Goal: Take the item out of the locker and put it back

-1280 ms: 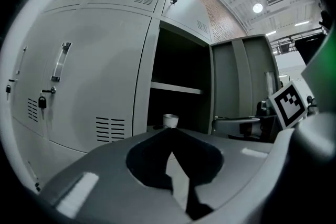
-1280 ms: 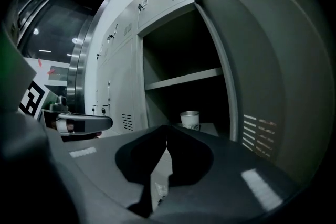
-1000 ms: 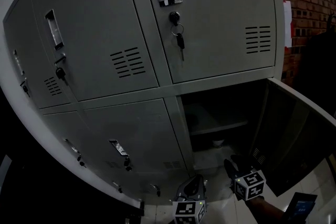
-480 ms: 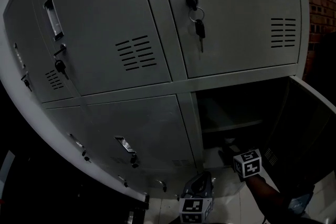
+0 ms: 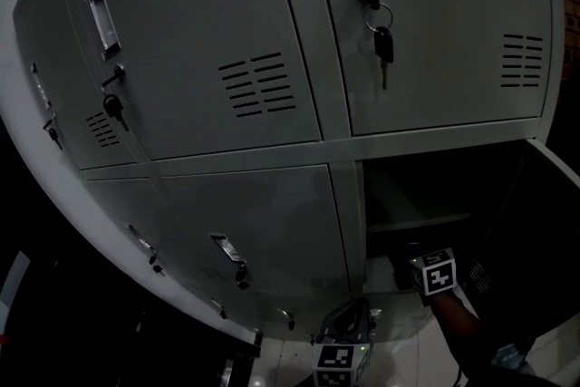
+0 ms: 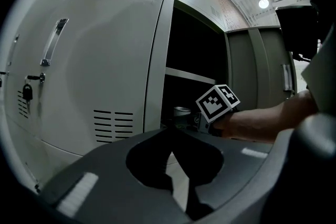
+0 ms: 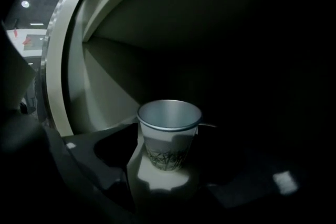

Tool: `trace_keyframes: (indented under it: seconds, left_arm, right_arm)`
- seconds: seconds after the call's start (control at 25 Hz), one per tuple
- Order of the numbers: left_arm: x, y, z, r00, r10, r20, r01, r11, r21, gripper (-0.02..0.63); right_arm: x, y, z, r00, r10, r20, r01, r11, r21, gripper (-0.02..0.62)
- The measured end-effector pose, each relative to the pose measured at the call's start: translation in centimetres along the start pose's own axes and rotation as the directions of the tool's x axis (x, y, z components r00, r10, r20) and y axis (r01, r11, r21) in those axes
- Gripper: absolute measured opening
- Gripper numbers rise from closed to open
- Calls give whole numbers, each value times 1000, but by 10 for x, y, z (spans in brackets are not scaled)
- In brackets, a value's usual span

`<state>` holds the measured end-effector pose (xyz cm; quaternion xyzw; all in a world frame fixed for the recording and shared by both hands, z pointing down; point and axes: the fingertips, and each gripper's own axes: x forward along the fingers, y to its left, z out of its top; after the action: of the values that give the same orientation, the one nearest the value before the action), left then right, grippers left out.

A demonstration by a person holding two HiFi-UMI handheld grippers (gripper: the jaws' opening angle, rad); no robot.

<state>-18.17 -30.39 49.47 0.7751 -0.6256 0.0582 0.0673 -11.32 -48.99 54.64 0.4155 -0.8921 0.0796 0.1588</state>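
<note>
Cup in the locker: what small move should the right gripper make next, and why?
Probably close on it: the right gripper has just been opening its jaws, and the upright cup stands between them on the locker floor.

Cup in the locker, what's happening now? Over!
Right tongs just been opening, cup standing loose between them. Left tongs shut, empty, outside the locker. Nothing in the way.

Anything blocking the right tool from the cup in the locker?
Nothing visible. The right tool has just been opening its jaws; the cup stands upright between their tips, untouched.
</note>
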Motion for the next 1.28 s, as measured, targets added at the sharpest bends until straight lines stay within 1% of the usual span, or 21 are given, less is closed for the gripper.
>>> trace_keyframes:
  seconds: [0.08,0.2,0.32,0.48,0.64,0.84,1.12,1.28]
  left_arm:
    - [0,2,1,1000,3,7,-3,1000,4,-2]
    - [-1,4,-1,1000,7,6,-7,1000,-8,-2]
    - [-1,5,-4,1000,19,-12,-19,1000,-23,-2]
    - [-2,0,-5,999,21,-29,-22,999,-37,-2]
    - [-4,-13,0,1000,6,-25,-7,999,-47,-2]
    - [-11,-34,4,1000,-4,-14,3,999,-43,-2]
    - [-34,-66,3,1000,5,-4,-6,999,-46,-2]
    - [-49,-87,1,1000,9,1,-9,999,-41,-2]
  right_arm:
    - [2,1,3,1000,11,11,-11,1000,1,308]
    - [1,0,6,1000,8,26,-8,1000,5,302]
    - [-5,0,7,999,3,35,-3,1000,-12,299]
    - [-28,6,6,999,13,50,-11,999,-31,299]
    - [-61,12,-1,998,19,65,-18,1000,-15,299]
    - [-116,22,-8,996,27,80,-26,1000,-10,299]
    - [-201,31,-17,992,36,121,-36,999,-1,299]
    - [-242,37,-29,992,44,121,-45,999,-2,298]
